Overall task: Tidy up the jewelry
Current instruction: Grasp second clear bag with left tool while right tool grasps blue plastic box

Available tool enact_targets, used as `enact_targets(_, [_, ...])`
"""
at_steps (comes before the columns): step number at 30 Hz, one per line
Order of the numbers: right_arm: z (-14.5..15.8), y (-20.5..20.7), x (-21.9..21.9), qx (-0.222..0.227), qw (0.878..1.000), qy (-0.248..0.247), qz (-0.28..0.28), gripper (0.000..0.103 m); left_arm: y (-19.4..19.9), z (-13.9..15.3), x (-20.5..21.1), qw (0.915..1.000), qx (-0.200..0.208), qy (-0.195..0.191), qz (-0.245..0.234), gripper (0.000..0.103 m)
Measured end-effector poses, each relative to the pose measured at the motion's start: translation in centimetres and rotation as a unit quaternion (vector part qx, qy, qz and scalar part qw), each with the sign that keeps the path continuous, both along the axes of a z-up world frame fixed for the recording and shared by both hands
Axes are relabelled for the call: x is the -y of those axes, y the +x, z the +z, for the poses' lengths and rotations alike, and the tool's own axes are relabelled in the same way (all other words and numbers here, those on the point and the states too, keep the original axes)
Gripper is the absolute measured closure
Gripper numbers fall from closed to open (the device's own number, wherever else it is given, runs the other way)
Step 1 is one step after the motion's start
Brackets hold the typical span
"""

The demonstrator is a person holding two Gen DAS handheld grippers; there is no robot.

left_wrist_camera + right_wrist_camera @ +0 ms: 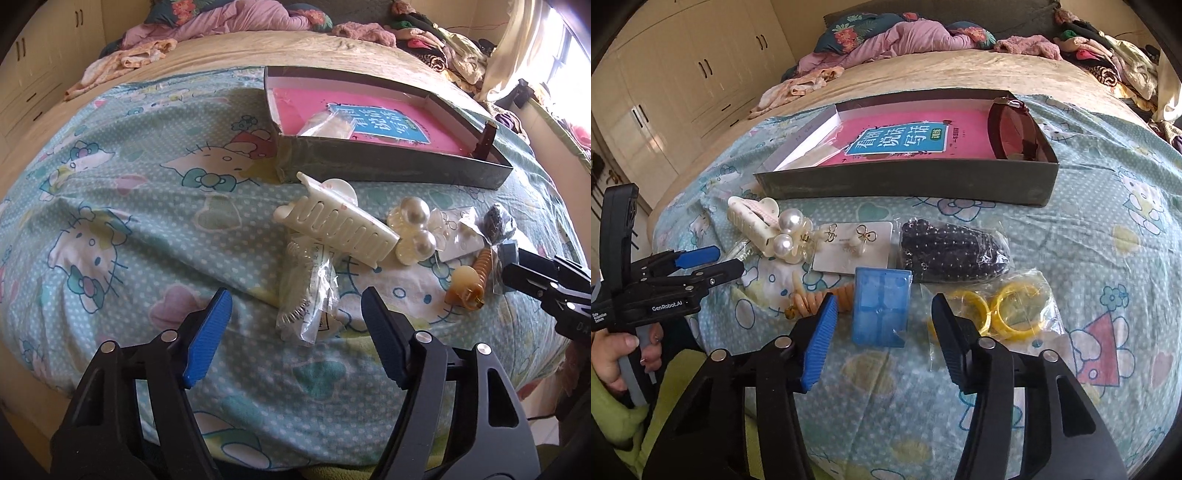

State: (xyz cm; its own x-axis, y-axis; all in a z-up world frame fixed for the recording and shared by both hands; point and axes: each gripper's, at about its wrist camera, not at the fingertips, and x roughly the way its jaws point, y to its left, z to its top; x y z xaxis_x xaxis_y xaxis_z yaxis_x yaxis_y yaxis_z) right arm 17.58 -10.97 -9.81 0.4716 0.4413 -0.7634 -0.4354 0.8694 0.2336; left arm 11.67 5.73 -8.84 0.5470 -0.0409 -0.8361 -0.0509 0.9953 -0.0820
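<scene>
Jewelry lies on a Hello Kitty sheet in front of a shallow dark box [388, 170] [908, 186] with a pink book inside. My left gripper [297, 325] is open, just short of a clear bag with a small comb [310, 295]. Beyond it lie a cream claw clip [340, 229] and a pearl clip [417, 229]. My right gripper [884, 325] is open around a small blue box [881, 312]. Near it lie yellow bangles in a bag [1001, 310], a bag of dark beads [953, 251], an earring card [851, 245] and an orange spiral clip [812, 302].
Piled clothes and bedding [897, 33] lie at the head of the bed. White wardrobes [683, 85] stand to the left. A bright window [569, 66] is at the right. The left gripper [701, 266] shows in the right wrist view, held by a hand.
</scene>
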Motion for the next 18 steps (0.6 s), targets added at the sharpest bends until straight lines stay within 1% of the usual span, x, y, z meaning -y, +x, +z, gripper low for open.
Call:
enact_targets(2, [-0.3,0.3,-0.2,-0.004,1.0,0.0,0.003,0.058,0.2,-0.2,0.0,1.0,-0.004,-0.003,0.0,0.038])
enact_targets(4, [-0.8,0.5,-0.4,-0.008,1.0,-0.002,0.006,0.066,0.5,-0.3,-0.1,0.9999,-0.009,-0.009,0.001,0.038])
enact_targets(6, [-1.2,0.6,-0.4,-0.011,1.0,0.003,0.009,0.072,0.9,-0.5,-0.1,0.9999,-0.011,-0.013,0.003,0.04])
enact_targets(8, [-1.2,0.5,-0.5,-0.008,1.0,0.004,0.01,0.072,1.1,-0.7,-0.2,0.9998,-0.013,-0.016,0.005,0.045])
enact_targets(10, [-0.8,0.3,-0.3,-0.001,1.0,0.006,0.008,0.072,1.2,-0.7,-0.2,0.9998,-0.014,-0.016,0.006,0.054])
enact_targets(11, [-0.6,0.2,-0.1,0.002,1.0,0.008,0.007,0.072,1.3,-0.7,-0.3,0.9998,-0.014,-0.016,0.006,0.057])
enact_targets(12, [-0.3,0.0,0.1,0.007,1.0,0.011,0.006,0.072,1.3,-0.7,-0.3,0.9998,-0.014,-0.016,0.007,0.063])
enact_targets(14, [0.3,-0.2,0.5,0.015,1.0,0.014,0.005,0.072,1.2,-0.6,-0.3,0.9997,-0.011,-0.021,0.003,0.07])
enact_targets(15, [0.6,-0.3,0.6,0.018,1.0,0.015,0.005,0.072,1.2,-0.6,-0.3,0.9997,-0.009,-0.022,0.001,0.075])
enact_targets(18, [1.5,-0.4,1.2,0.025,0.999,0.021,0.0,0.072,0.8,0.0,-0.6,0.9994,0.004,-0.033,0.004,0.078])
